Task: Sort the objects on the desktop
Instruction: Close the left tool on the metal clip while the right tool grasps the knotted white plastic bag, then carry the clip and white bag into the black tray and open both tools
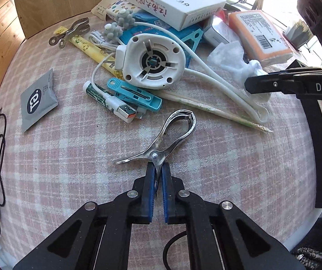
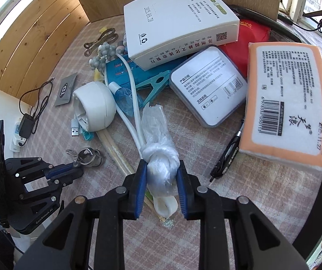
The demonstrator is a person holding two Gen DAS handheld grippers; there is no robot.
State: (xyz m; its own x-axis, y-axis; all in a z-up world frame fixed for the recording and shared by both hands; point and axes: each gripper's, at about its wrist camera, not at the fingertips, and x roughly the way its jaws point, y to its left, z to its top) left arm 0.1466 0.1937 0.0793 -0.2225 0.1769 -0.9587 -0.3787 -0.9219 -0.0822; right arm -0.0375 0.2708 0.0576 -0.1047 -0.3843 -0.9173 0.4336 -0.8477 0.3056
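Pinching one handle of a metal spring clamp (image 1: 161, 139) between its closed blue pads, the left gripper (image 1: 158, 168) held the clamp over the pink checked tablecloth (image 1: 71, 157), while the right gripper (image 2: 161, 173) was clamped on a knotted clear plastic bag (image 2: 158, 155), its pads pressing both sides of the knot. Just beyond lay a white looped cable (image 2: 134, 112), a white round fan (image 1: 154, 60) and a blue clothes peg (image 1: 136, 93); farther back, a white carton (image 2: 179, 20) rested on the pile beside an orange tissue pack (image 2: 289, 103).
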